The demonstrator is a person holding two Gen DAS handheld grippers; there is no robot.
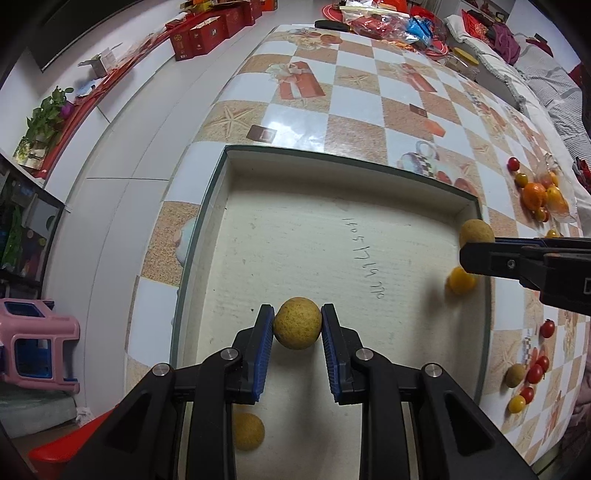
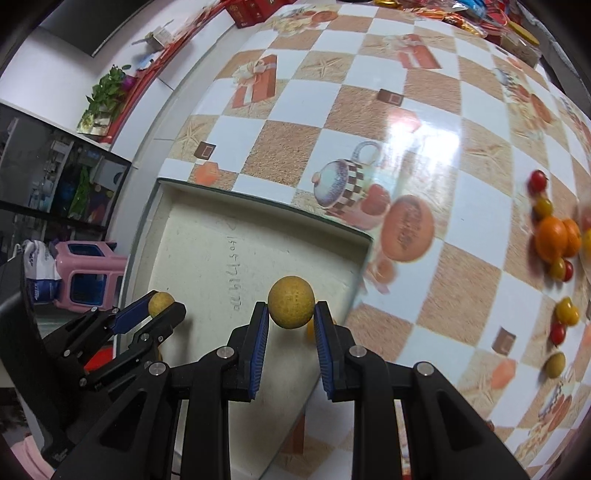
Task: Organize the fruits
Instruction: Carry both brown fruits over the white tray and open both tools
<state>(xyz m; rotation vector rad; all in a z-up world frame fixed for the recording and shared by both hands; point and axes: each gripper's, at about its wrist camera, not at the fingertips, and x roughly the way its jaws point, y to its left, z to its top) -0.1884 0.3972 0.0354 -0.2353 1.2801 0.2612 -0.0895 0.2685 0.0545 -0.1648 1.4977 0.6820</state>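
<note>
My left gripper is shut on a tan longan and holds it above the floor of a shallow white box. My right gripper is shut on a second tan longan over the box's right rim; it shows from the side in the left wrist view. The left gripper shows in the right wrist view. Inside the box lie another longan and a yellow cherry tomato.
On the checked tablecloth right of the box lie oranges, red and yellow cherry tomatoes and a loose longan. Snack packets and red boxes crowd the far end. A pink stool stands on the floor at left.
</note>
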